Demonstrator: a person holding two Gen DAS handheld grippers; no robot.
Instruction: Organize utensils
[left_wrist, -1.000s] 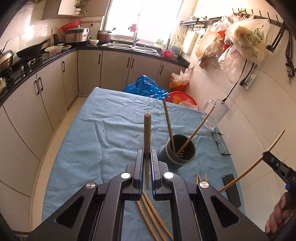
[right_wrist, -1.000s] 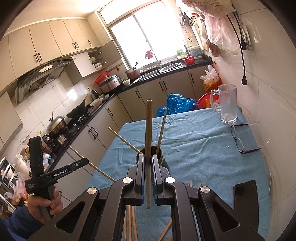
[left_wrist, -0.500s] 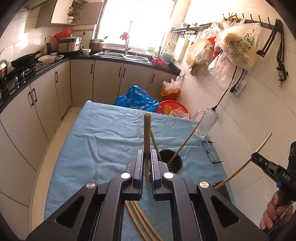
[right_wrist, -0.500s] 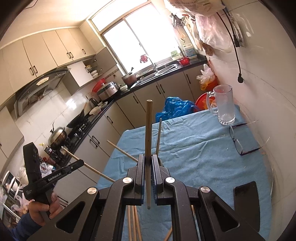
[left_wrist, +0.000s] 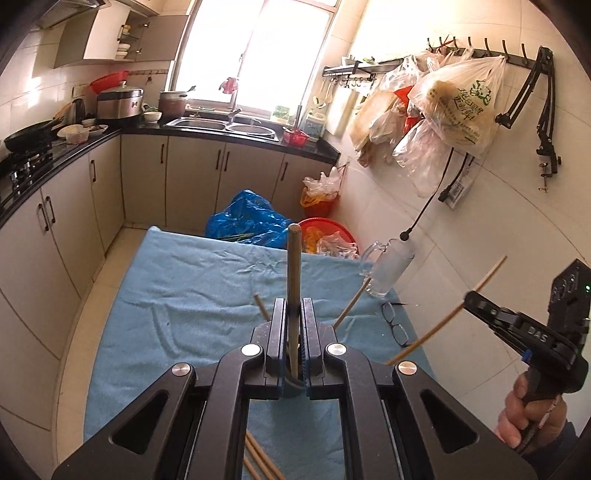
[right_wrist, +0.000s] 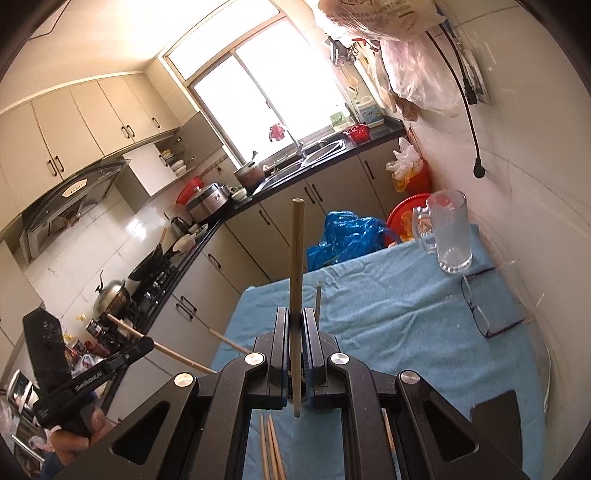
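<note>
My left gripper (left_wrist: 293, 306) is shut on a wooden chopstick (left_wrist: 293, 266) that stands upright between its pads. My right gripper (right_wrist: 294, 317) is shut on another wooden chopstick (right_wrist: 296, 254), also upright. Each gripper shows in the other's view, the right one (left_wrist: 480, 299) at the right, the left one (right_wrist: 140, 345) at the lower left. The dark utensil holder is hidden under the gripper bodies; only the tips of two chopsticks (left_wrist: 351, 302) standing in it show. Loose chopsticks (right_wrist: 271, 446) lie on the blue cloth (left_wrist: 192, 295) below the grippers.
A glass mug (right_wrist: 448, 236) stands at the table's far right corner, with eyeglasses (right_wrist: 487, 314) beside it. A dark phone (right_wrist: 495, 417) lies at the near right. A blue bag (left_wrist: 247, 221) and red basin (left_wrist: 325, 232) sit beyond the table. The tiled wall is close on the right.
Both grippers have risen and tilted up, each still holding its chopstick. The utensil holder has dropped out of sight beneath the gripper bodies.
</note>
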